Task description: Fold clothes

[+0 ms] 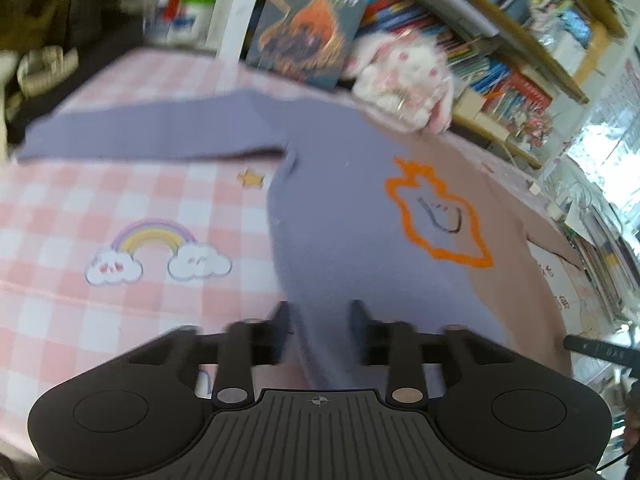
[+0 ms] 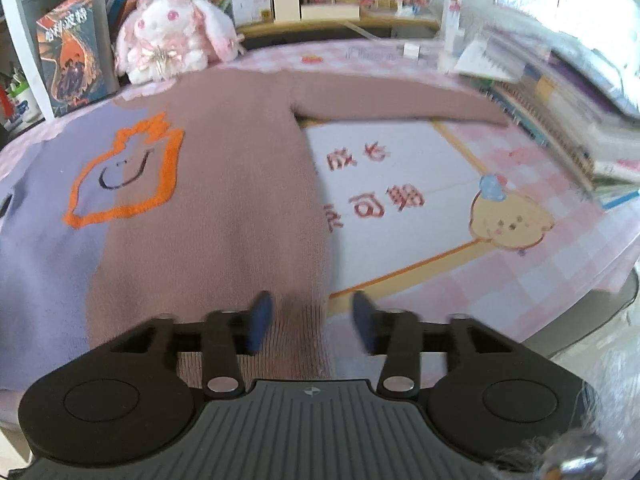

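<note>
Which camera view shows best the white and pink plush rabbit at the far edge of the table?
The right wrist view: there the white and pink plush rabbit sits upright near the books, with face and ears readable. In the left wrist view the same rabbit appears tilted and smeared by blur, only a white and pink mass.

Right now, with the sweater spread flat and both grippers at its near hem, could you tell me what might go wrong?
1. Both the left gripper and the right gripper stand open over the hem of the sweater, so closing may catch too little fabric.
2. The plush rabbit sits close to the far edge; a fold toward it could knock it.
3. The sleeves lie spread wide and may drag.
</note>
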`<state>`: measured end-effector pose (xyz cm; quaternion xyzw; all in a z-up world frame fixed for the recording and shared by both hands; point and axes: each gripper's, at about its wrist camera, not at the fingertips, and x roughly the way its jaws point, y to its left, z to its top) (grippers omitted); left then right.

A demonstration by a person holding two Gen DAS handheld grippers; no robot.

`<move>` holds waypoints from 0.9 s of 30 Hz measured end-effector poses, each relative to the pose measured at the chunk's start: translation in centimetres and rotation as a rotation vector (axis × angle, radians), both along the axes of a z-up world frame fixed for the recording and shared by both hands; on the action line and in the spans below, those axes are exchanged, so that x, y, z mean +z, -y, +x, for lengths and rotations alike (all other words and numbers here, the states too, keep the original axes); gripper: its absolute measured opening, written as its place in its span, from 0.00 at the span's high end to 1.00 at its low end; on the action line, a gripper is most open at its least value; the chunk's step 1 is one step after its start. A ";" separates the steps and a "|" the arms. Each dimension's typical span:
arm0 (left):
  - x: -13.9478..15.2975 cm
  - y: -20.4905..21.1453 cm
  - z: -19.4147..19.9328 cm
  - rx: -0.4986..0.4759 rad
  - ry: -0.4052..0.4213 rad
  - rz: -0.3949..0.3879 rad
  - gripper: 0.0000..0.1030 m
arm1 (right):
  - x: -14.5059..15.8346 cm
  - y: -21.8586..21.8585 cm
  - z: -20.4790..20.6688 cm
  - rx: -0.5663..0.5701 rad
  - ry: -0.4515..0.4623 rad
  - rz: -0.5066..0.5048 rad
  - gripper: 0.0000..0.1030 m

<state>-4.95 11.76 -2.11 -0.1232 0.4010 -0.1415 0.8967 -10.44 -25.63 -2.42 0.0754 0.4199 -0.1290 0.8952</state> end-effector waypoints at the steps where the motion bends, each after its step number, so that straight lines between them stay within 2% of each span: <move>1: 0.4 0.4 -0.5 0.002 0.024 0.013 0.43 | 0.2 -0.1 -0.1 0.000 0.012 -0.005 0.43; 2: 0.7 0.9 -0.8 0.007 0.036 0.026 0.38 | 0.5 -0.3 -0.3 0.000 0.025 -0.009 0.35; 3: 1.0 1.4 -1.1 0.012 0.049 0.039 0.32 | 0.7 -0.4 -0.4 0.003 0.039 -0.011 0.31; 4: 1.3 1.9 -1.3 0.021 0.057 0.053 0.31 | 0.8 -0.5 -0.5 0.004 0.047 -0.012 0.28; 6: 1.8 2.7 -1.3 0.050 0.047 0.086 0.29 | 1.1 -0.6 -0.6 0.007 0.058 -0.012 0.11; 9: 2.6 3.1 -1.4 0.077 0.068 0.115 0.22 | 1.5 -0.5 -1.0 0.043 0.079 -0.014 0.03; 15: 3.5 4.0 -2.8 0.152 0.080 0.124 0.12 | 2.0 0.2 -1.7 0.069 0.091 -0.005 0.03; 20: 3.2 5.5 -4.3 0.137 0.066 0.182 0.12 | 2.1 -0.6 -3.0 0.098 0.106 0.007 0.03; 27: 3.5 6.1 -7.1 0.172 0.110 0.200 0.09 | 1.8 -1.4 -4.5 0.119 0.113 0.006 0.03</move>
